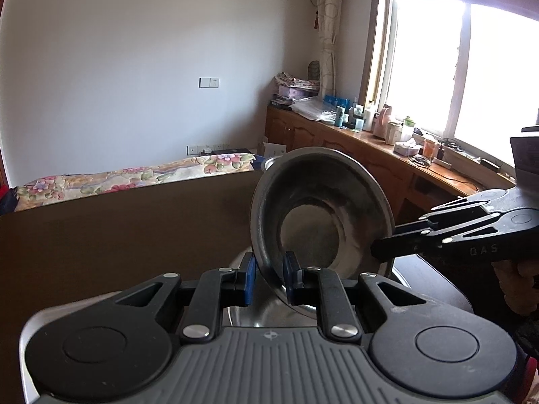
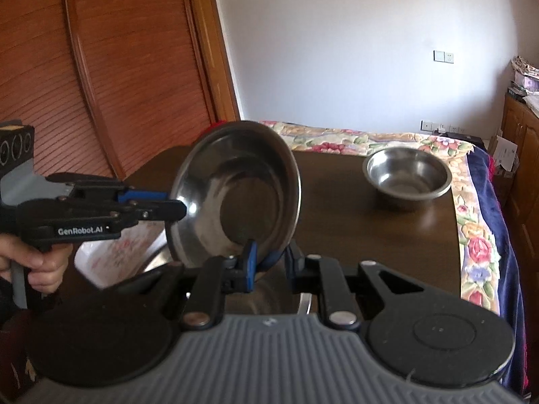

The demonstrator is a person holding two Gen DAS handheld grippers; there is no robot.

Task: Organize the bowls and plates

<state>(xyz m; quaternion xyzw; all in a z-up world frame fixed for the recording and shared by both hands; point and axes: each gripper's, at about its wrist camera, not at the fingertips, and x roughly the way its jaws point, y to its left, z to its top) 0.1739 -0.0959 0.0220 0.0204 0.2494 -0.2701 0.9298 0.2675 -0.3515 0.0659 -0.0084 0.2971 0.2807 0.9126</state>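
Note:
A steel bowl (image 1: 320,208) is held tilted on edge above the dark wooden table (image 1: 118,235). My left gripper (image 1: 269,269) is shut on its near rim. My right gripper (image 1: 380,249) comes in from the right and is shut on the opposite rim. In the right wrist view the same bowl (image 2: 235,188) is pinched at its lower rim by my right gripper (image 2: 269,262), and my left gripper (image 2: 175,205) grips its left rim. A second steel bowl (image 2: 407,175) stands upright on the table's far right. More steel ware (image 1: 256,309) lies under the held bowl.
A bed with a floral cover (image 2: 370,138) runs behind and right of the table (image 2: 370,235). A wooden sliding door (image 2: 101,67) is at left. A cluttered wooden counter (image 1: 387,141) stands under the window. A white plastic bag (image 2: 118,256) lies at the table's left.

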